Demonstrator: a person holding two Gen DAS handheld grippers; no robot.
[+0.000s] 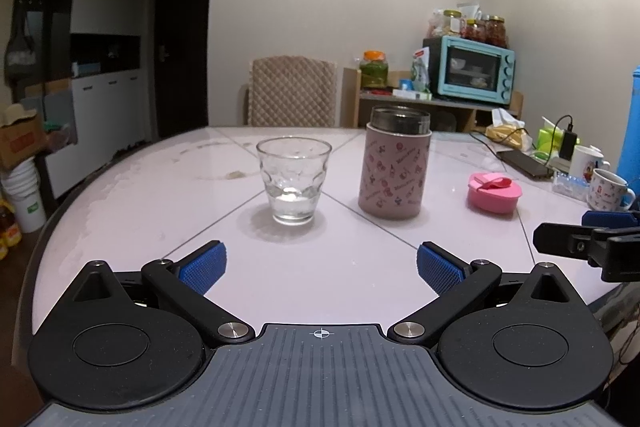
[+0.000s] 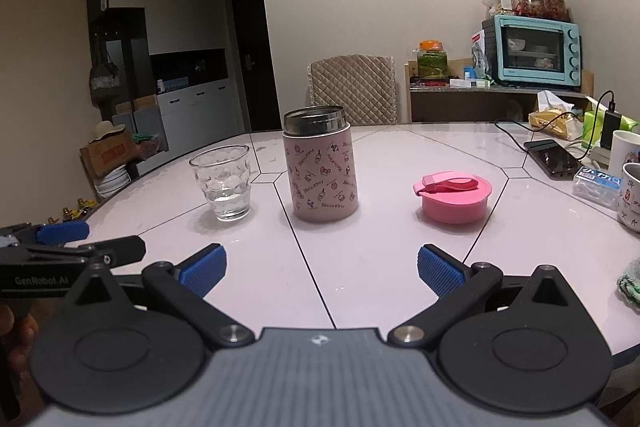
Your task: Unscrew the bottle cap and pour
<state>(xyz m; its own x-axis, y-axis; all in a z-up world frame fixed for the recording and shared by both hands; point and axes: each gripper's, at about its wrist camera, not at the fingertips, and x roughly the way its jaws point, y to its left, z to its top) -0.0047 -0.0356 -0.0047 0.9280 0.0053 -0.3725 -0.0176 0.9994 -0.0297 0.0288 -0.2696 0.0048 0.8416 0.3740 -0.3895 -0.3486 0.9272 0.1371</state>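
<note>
A pink patterned bottle stands upright on the table with its steel mouth uncovered; it also shows in the right wrist view. Its pink cap lies on the table to the right of it, also in the right wrist view. A clear glass with a little water stands left of the bottle, also in the right wrist view. My left gripper is open and empty, short of the glass and bottle. My right gripper is open and empty, short of the bottle and cap.
The white table holds mugs, a phone on a cable, and tissue packs at the right. A padded chair stands behind the table. A shelf with a blue oven is at the back right.
</note>
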